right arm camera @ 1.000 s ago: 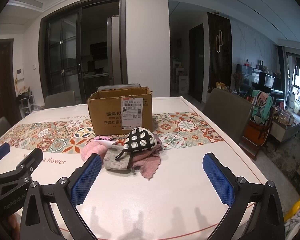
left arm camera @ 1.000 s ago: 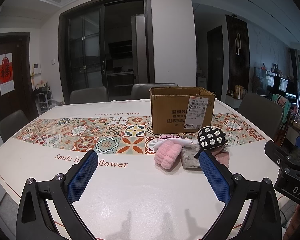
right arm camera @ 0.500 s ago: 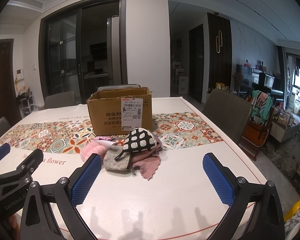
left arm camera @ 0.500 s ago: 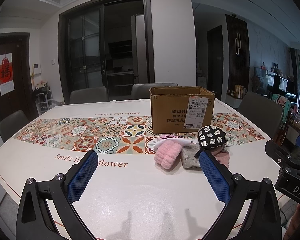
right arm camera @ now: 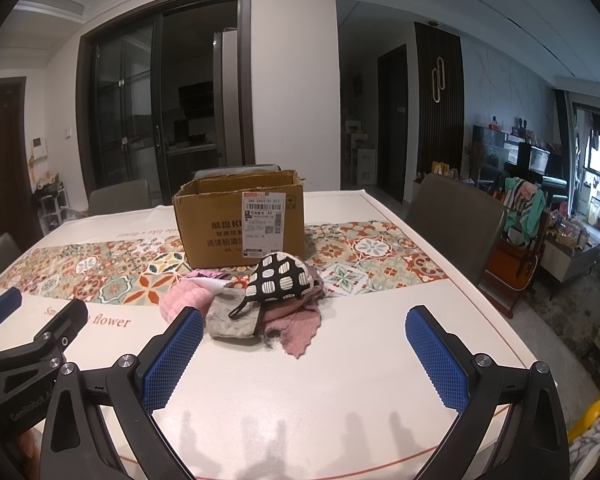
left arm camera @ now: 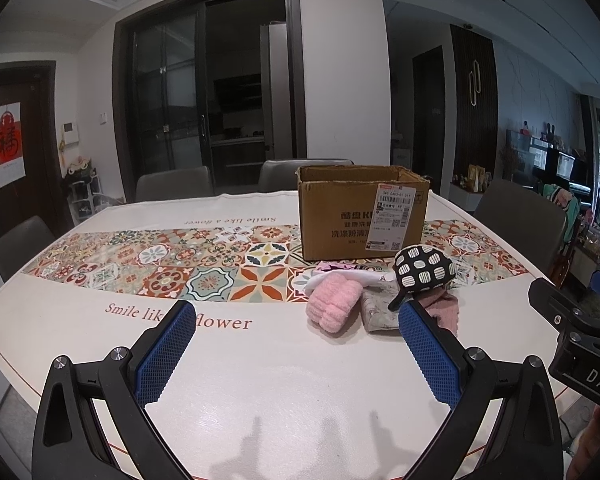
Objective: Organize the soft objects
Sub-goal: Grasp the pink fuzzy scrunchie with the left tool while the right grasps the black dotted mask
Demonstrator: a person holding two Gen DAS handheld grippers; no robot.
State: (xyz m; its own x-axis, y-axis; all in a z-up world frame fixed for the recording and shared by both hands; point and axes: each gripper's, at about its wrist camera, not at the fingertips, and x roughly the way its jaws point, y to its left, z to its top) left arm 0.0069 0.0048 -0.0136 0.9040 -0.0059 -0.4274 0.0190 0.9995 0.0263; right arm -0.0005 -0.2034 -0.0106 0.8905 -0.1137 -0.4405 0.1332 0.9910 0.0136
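A small pile of soft things lies on the table in front of an open cardboard box (left arm camera: 362, 216) (right arm camera: 240, 220). The pile holds a fluffy pink item (left arm camera: 334, 306) (right arm camera: 182, 294), a grey cloth (left arm camera: 378, 310) (right arm camera: 232, 318), a black-and-white patterned pouch (left arm camera: 422, 270) (right arm camera: 280, 278) on top, and a dusty-pink cloth (right arm camera: 296, 322). My left gripper (left arm camera: 296, 316) is open and empty, short of the pile and to its left. My right gripper (right arm camera: 304, 326) is open and empty, short of the pile.
The table (left arm camera: 260, 380) has a white cloth with a tiled pattern band across the middle. Grey chairs stand around it, one at the right (right arm camera: 454, 220). The right gripper's body shows in the left wrist view (left arm camera: 580, 332).
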